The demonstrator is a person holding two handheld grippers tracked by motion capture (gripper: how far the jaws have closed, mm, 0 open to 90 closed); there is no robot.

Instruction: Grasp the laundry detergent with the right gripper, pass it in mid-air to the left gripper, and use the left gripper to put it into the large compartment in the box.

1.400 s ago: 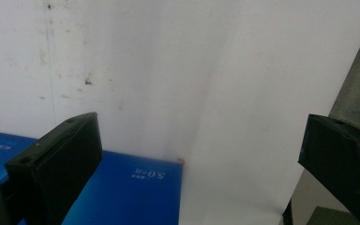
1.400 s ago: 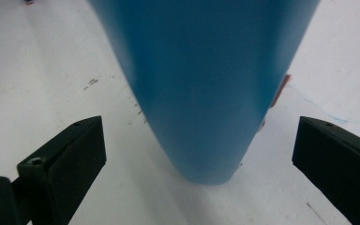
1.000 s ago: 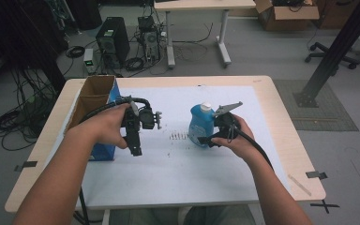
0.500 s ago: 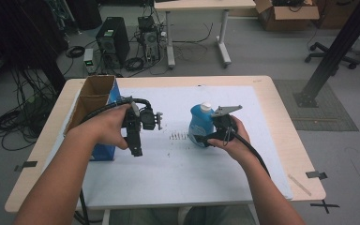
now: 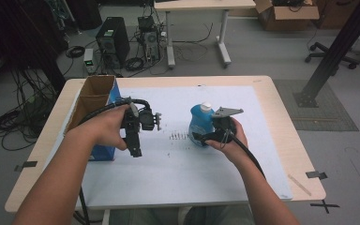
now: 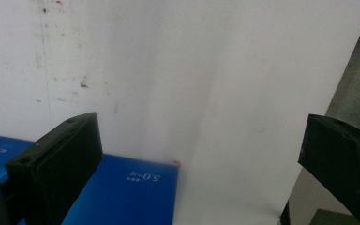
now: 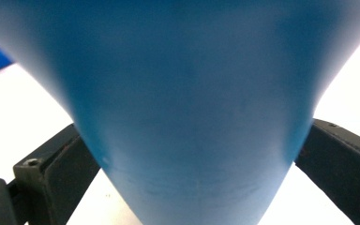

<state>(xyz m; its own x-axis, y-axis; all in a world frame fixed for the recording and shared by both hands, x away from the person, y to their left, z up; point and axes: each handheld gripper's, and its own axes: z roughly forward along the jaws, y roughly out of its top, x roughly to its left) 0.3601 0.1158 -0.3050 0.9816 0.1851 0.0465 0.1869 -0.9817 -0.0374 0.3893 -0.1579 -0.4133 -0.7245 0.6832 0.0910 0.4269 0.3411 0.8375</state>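
Right gripper (image 5: 201, 137) with fingers clamped on the blue detergent bottle (image 5: 201, 123), upright at the tabletop (image 5: 272, 103) centre; left gripper (image 5: 133, 149), fingers spread and holding nothing, beside the blue cardboard box (image 5: 96, 93).

A blue bottle (image 5: 201, 123) with a white cap stands upright near the middle of the white-covered worktop (image 5: 178, 183). The right gripper (image 5: 205, 137) is pressed against its near side, jaws at the bottle's base. The left gripper (image 5: 134, 149) hangs over the sheet, well apart from the bottle, just beside an open cardboard box (image 5: 93, 101) with blue sides.
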